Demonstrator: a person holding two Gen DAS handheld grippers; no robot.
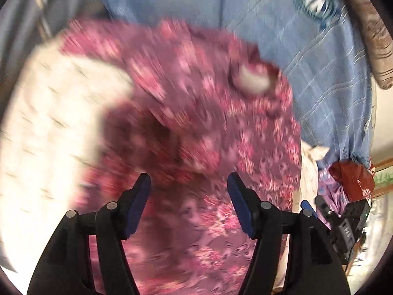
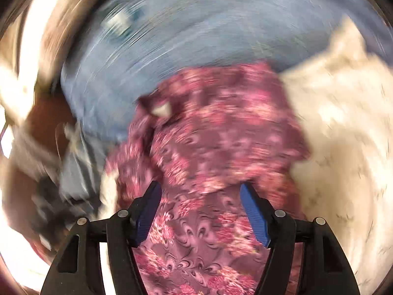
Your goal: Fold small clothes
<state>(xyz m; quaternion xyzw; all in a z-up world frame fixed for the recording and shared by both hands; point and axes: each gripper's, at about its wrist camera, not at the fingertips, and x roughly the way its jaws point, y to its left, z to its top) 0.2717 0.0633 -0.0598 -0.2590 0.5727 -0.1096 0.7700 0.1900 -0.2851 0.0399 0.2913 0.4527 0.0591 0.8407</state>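
A small maroon garment with a pink floral print [image 1: 196, 103] lies crumpled on a cream cloth [image 1: 49, 123]. It also shows in the right wrist view [image 2: 221, 127], blurred by motion. My left gripper [image 1: 189, 182] is open, its blue-padded fingers apart just above the garment's near part. My right gripper [image 2: 200, 191] is open too, over the same garment, holding nothing. The right gripper's body [image 1: 343, 221] shows at the right edge of the left wrist view.
A blue striped bedsheet [image 1: 307, 49] covers the surface behind the garment, also seen in the right wrist view [image 2: 196, 24]. A cream cloth [image 2: 343, 123] lies to the right there. A red cloth [image 1: 351, 179] and a purple one sit at the bed's far right.
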